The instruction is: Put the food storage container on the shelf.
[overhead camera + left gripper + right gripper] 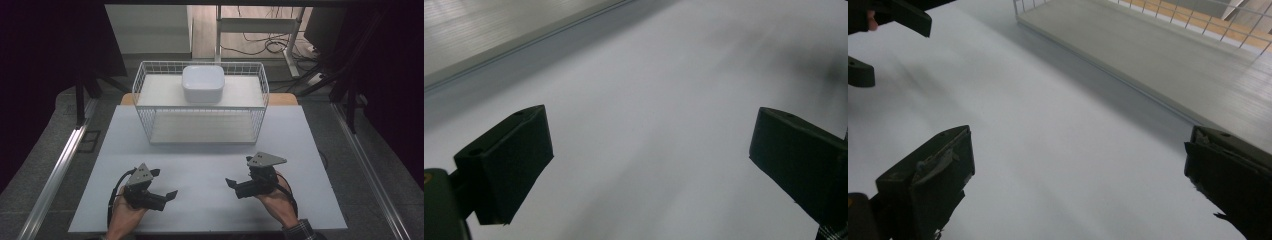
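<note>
A white wire rack [200, 102] with two shelves stands at the back of the white table [210, 210]. A white rounded square bowl [203, 83] sits upside down on its top shelf. My left gripper [164, 183] rests low over the table at the front left, open, nothing between its fingers [514, 155]. My right gripper [240, 172] is at the front right, also open and empty. The two point toward each other. In the right gripper view, the rack's lower shelf [1148, 50] lies ahead, and the left gripper's fingers [903, 15] show at the top left.
A bare stretch of table separates the two grippers and the rack. Metal rails [55, 175] run along the floor on both sides of the table. A desk frame and cables [270, 42] stand behind the rack.
</note>
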Demonstrator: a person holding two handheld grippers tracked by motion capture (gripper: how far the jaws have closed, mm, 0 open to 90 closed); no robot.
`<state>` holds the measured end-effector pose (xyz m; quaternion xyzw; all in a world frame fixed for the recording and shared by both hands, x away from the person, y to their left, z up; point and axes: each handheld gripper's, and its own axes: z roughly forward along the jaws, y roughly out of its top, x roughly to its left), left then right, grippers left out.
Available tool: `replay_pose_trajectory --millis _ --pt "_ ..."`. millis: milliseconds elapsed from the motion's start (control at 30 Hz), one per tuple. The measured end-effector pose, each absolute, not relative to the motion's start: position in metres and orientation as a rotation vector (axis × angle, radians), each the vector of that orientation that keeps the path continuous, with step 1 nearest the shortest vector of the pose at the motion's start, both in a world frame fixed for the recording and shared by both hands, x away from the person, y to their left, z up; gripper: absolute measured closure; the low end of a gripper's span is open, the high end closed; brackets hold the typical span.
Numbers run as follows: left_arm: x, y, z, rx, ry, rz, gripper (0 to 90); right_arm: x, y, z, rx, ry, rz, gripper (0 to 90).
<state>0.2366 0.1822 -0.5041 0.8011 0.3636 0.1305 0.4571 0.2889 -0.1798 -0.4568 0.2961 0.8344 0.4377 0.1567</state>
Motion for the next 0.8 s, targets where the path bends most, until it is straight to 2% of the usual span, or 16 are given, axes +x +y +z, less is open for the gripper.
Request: replay_pose_trajectory --millis 367,800 --pt "0.228 0.188 -0.518 1.983 0.935 0.306 3.6 0.281 -0.200 -0.474 0.895 2.344 1.232 0.0" --pt "0.229 0.178 -0.535 2.092 0.935 0.337 3.4 0.276 -0.210 -0.508 0.898 2.392 1.153 0.7"
